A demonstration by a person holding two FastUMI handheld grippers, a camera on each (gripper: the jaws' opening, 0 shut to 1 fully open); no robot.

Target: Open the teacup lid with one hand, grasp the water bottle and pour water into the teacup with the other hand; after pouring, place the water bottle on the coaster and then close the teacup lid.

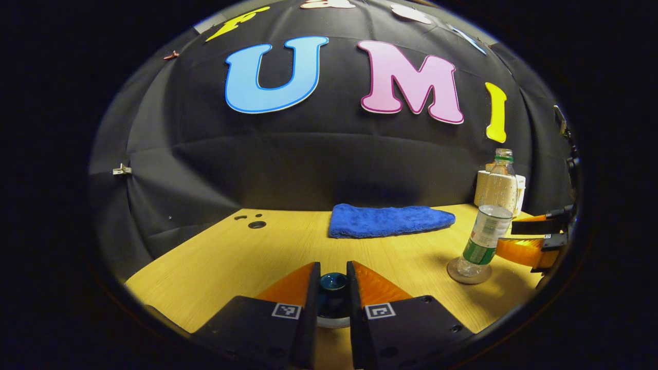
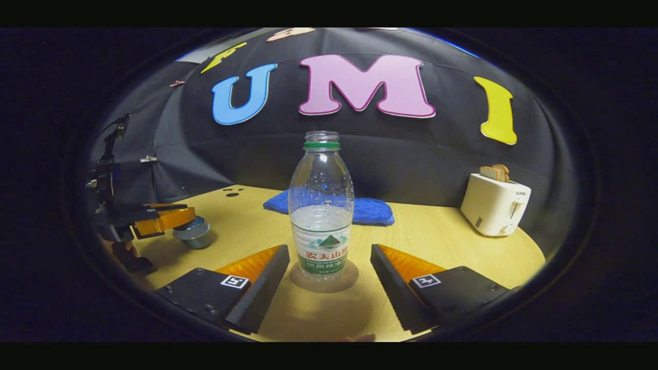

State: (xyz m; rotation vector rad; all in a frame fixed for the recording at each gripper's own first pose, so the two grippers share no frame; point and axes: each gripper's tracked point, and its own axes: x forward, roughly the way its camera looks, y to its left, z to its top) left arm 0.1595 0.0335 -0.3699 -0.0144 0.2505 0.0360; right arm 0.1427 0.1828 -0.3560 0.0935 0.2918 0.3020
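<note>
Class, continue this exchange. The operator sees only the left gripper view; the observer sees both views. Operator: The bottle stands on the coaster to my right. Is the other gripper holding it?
Observer: No. The right gripper is open. The water bottle stands between its fingers with a gap on each side.
Operator: What is under the lid that the left gripper pinches?
Observer: The teacup, just below those fingers.
Operator: What stands behind the bottle?
Observer: A toaster with bread in its slots.
</note>
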